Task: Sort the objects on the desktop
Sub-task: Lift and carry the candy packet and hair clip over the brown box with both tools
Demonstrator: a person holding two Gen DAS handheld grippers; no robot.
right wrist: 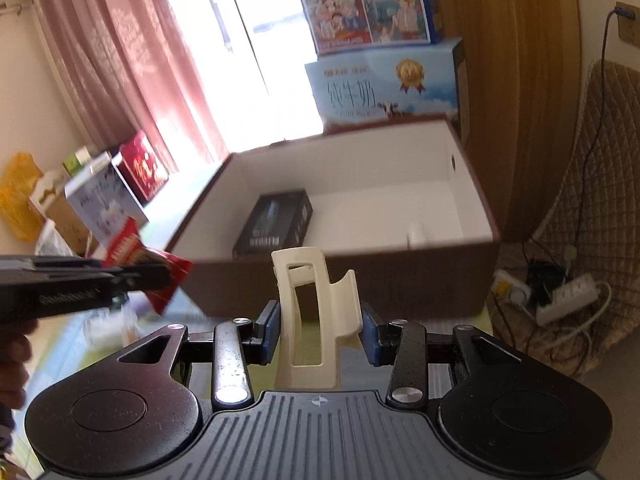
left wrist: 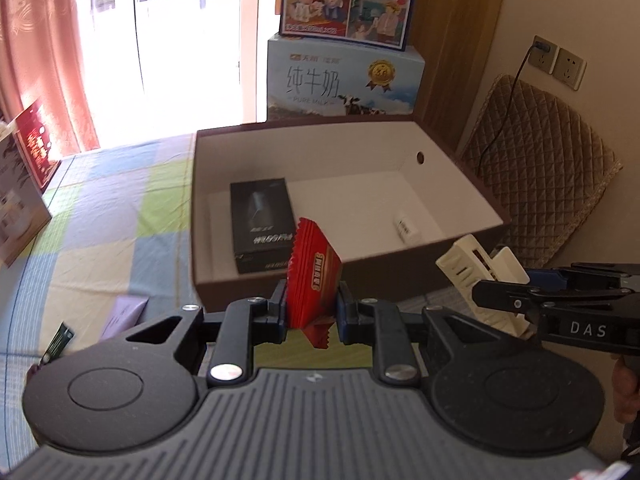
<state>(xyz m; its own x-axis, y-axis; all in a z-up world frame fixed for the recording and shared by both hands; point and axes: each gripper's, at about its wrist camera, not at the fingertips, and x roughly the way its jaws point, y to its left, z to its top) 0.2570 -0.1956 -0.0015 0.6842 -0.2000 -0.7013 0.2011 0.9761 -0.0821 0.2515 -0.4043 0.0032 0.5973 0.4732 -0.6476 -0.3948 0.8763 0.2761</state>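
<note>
just ahead of both jaws, mid-frame, the open box (left wrist: pixel 460 184) waits: left gripper (left wrist: pixel 312 312) clamps a red snack packet (left wrist: pixel 314 276) upright, right gripper (right wrist: pixel 320 336) clamps a cream hair claw clip (right wrist: pixel 308 320), both near its front wall.

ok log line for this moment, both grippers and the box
left gripper: shut on red packet | right gripper: shut on cream hair clip | open box: holds black carton, small white item

A checked pastel cloth (left wrist: pixel 120 216) carries the open brown box (left wrist: pixel 400 280) and a lilac packet (left wrist: pixel 122 314).
</note>
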